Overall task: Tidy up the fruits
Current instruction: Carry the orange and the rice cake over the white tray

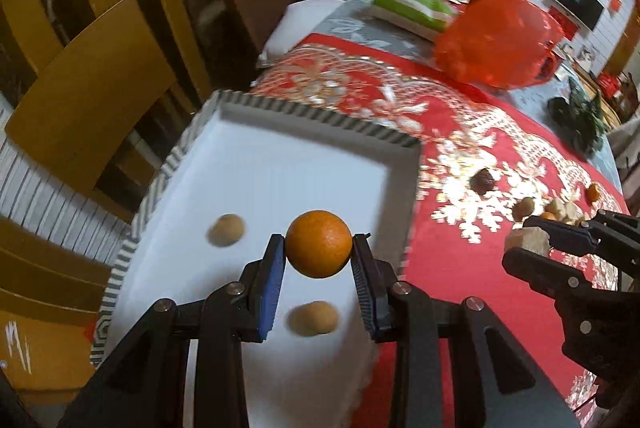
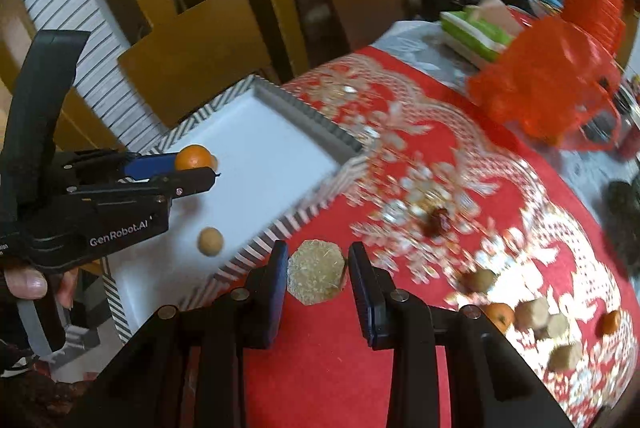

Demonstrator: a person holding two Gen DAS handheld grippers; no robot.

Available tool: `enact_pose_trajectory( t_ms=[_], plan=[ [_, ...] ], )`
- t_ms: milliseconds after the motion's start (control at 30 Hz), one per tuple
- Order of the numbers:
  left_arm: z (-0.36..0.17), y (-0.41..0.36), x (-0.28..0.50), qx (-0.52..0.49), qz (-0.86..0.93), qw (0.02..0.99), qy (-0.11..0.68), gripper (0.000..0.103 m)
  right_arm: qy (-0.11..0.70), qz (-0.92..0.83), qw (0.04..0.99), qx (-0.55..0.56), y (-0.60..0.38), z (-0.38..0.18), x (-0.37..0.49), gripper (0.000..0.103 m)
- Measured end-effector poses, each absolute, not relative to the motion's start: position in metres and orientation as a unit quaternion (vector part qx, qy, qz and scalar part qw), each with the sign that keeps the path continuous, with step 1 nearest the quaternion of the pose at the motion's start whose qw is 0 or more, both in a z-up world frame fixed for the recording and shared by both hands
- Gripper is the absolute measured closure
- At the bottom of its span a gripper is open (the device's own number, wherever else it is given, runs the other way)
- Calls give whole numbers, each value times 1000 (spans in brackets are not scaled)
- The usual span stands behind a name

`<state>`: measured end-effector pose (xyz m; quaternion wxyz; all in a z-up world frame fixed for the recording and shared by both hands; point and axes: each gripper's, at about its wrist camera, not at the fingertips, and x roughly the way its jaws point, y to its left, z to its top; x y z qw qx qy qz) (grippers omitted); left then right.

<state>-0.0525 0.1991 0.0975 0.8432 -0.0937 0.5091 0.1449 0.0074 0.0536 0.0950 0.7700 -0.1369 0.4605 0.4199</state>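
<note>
**Holding one fruit in each gripper over the red table**

Gripping an orange (image 1: 319,243) is the left gripper (image 1: 319,248), its blue pads pressed against both sides of the fruit, jaws only as wide as the orange itself. It hangs above the white tray (image 1: 280,168) with the striped rim, not touching the tray floor as far as I can tell. Two small tan round fruits (image 1: 226,230) sit loose in the tray, one up-left of the orange and one just below it between the finger arms.

The right gripper (image 2: 317,278) has its jaws closed in on a pale tan hexagonal chunk (image 2: 316,277), pads touching both sides. That chunk sits just outside the tray's near corner, over the red and gold tablecloth (image 2: 400,156).

What the right wrist view gives you that the left doesn't: the left gripper from the side, with the person's hand (image 2: 32,284) around its handle. The left wrist view only catches the right gripper at its right edge, chunk in the tips.

More fruit is scattered on the cloth to the right: a dark brownish one (image 2: 438,222), small oranges and more tan chunks. A red plastic bag (image 2: 548,80) sits further back.
</note>
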Motion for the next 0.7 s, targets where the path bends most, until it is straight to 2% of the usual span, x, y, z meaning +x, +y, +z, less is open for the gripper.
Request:
enact_pose_trajectory(
  t_ms=[400,700],
  plan=[
    [84,244,-70,-116,180,829,516,70,459,456,745,-165,118,88,8,70],
    [61,267,-80,-135,192,814,531,70,477,471,720,-182,167,56,15,70]
  ],
)
